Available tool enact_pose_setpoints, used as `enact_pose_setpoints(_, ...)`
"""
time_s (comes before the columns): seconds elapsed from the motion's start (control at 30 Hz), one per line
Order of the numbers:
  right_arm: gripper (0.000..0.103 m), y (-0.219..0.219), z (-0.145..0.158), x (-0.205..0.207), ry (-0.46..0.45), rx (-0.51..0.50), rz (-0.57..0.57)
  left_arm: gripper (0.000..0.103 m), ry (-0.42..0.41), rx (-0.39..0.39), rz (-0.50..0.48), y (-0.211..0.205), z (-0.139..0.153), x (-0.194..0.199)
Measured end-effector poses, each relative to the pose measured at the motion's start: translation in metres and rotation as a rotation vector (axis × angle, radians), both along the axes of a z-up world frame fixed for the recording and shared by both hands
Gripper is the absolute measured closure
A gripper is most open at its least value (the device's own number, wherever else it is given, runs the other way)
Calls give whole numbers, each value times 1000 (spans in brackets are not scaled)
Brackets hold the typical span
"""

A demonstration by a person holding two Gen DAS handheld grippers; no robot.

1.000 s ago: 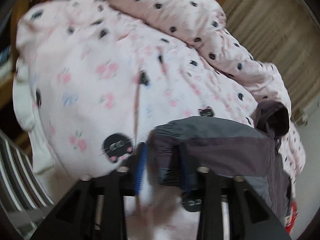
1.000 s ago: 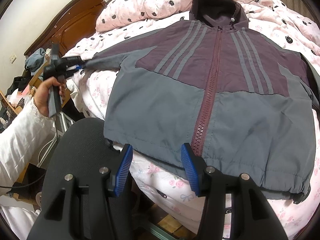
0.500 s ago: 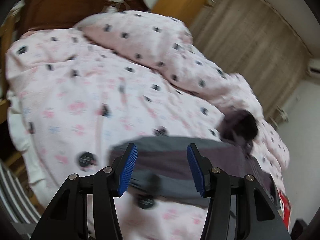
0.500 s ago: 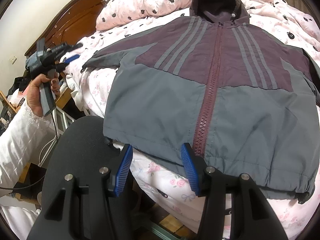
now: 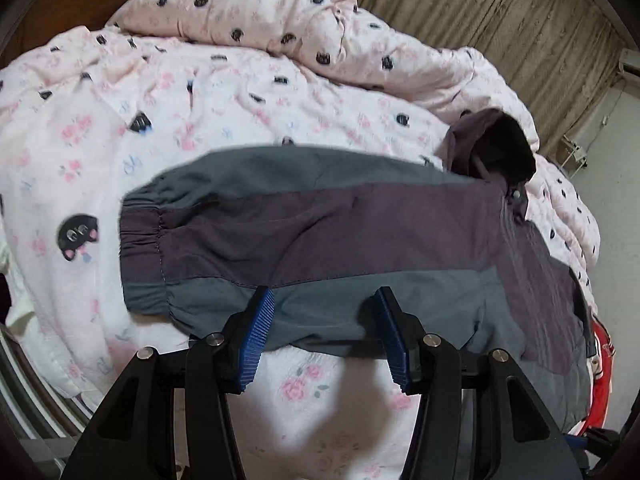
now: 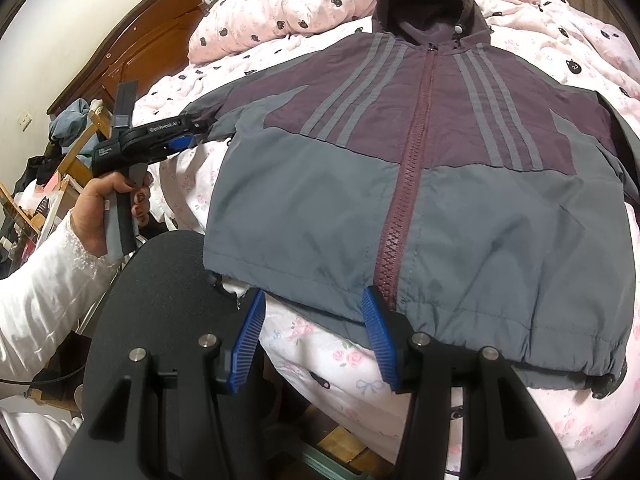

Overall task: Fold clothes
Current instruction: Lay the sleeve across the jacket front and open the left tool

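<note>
The jacket (image 6: pixel 420 184) lies spread flat and face up on the pink bedding (image 5: pixel 200 112), zipped shut, hood (image 6: pixel 424 4) away from me and hem toward me. My left gripper (image 5: pixel 324 340) hangs just above the near edge of the outstretched sleeve (image 5: pixel 304 240), blue pads parted about halfway with nothing pinched between them; the grey cloth only shows through the gap. My right gripper (image 6: pixel 314 342) hovers low by the hem (image 6: pixel 460 320), a little to the near-left of the zipper (image 6: pixel 404 200), jaws likewise half apart and empty.

What the next move turns on, as I judge it, is how that sleeve runs. Its long axis lies crosswise in my left wrist view: the cuff (image 5: pixel 142 248) out to the left, the shoulder off to the right under the hood. My pads straddle the sleeve's lower seam roughly midway along, so the cuff sits well left of my fingers. My left hand is clearly the nearer one; the right is down at the hem, well apart from it. To fold the sleeve across the chest I would need to bite the near edge and carry it rightward, toward the zipper
</note>
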State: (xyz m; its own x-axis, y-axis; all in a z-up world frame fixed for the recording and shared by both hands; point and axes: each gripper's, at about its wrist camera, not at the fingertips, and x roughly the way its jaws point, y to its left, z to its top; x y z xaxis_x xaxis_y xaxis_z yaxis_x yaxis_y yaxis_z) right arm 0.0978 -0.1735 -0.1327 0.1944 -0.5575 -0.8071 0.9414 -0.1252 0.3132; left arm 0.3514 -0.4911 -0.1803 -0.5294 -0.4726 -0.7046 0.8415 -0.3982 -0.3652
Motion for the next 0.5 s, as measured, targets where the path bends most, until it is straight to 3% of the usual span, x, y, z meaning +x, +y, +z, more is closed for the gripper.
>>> enact_pose_setpoints(0.27, 51, 7, 12, -10, -7, -38, -16, 56, 38, -152, -67, 41, 38, -22)
enact_pose_setpoints(0.5, 51, 32, 34, -44, 38, -92, -103, 55, 38, -182, -260, 93, 42, -75)
